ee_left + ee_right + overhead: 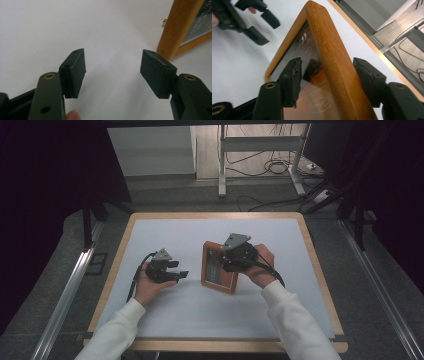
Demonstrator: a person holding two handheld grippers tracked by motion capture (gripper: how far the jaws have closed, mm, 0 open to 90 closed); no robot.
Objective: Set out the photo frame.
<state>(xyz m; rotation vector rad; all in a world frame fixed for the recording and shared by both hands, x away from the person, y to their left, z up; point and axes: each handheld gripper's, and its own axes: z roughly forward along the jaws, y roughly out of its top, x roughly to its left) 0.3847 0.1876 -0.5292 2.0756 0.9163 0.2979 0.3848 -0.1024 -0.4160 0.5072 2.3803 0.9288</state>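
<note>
Item: wooden picture frame [219, 267], glazed front, printed sheet behind the glass, print too small to read. Location: middle of the white table cover [165, 232], held up at a tilt with its lower edge on or near the cover; contact cannot be told for certain.

Right gripper [234, 254]: astride the frame's right-hand wooden rail near the top. In the right gripper view the rail [332, 65] runs between the two pads, one over the glass, the other behind the wood. The jaws are parted around the rail with small gaps visible, so a firm pinch cannot be confirmed. Likely purpose: to steady or tip the frame.

Left gripper [179, 272]: beside the frame's left edge, apart from it, jaws spread wide on nothing. Its own view shows one pad [75, 71] over bare cover, with the frame's corner ahead. Likely purpose: waiting to take the opposite rail.

Support: wood-edged table [122, 240].
</note>
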